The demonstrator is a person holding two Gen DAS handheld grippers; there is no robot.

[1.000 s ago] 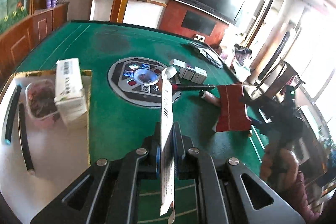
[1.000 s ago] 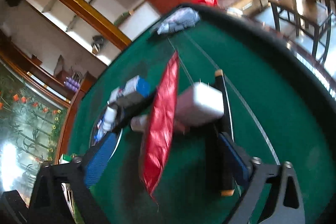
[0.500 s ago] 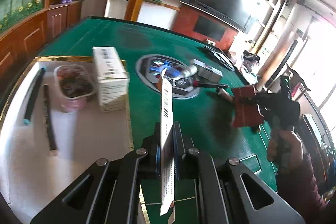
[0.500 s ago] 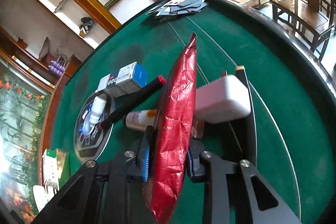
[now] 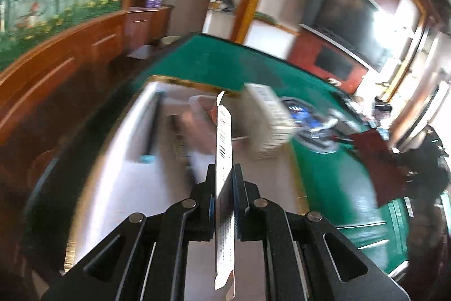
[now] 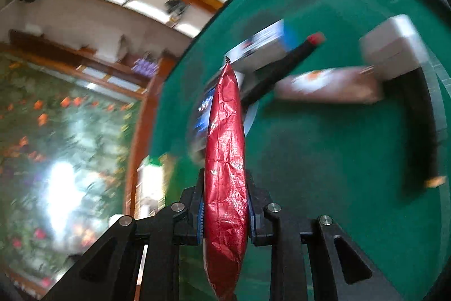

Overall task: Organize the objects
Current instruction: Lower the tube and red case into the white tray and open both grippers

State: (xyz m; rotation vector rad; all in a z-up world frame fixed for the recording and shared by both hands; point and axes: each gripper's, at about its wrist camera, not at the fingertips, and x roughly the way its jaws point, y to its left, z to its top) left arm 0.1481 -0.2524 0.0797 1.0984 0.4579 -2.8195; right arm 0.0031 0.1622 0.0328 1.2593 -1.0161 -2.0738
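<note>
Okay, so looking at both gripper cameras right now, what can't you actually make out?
- Left wrist view: the items on the white tray are smeared by motion blur; only a white box is recognisable.
- Left wrist view: print on the flat card in the left gripper is too small.
- Right wrist view: the red foil packet in the right gripper hides the table's round centre panel behind it.
- Right wrist view: labels on the blurred boxes are unreadable.

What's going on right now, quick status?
Left hand-held gripper shut on flat white carton, over white tray. Right hand-held gripper just closed on red packet. Nothing blocking.
</note>
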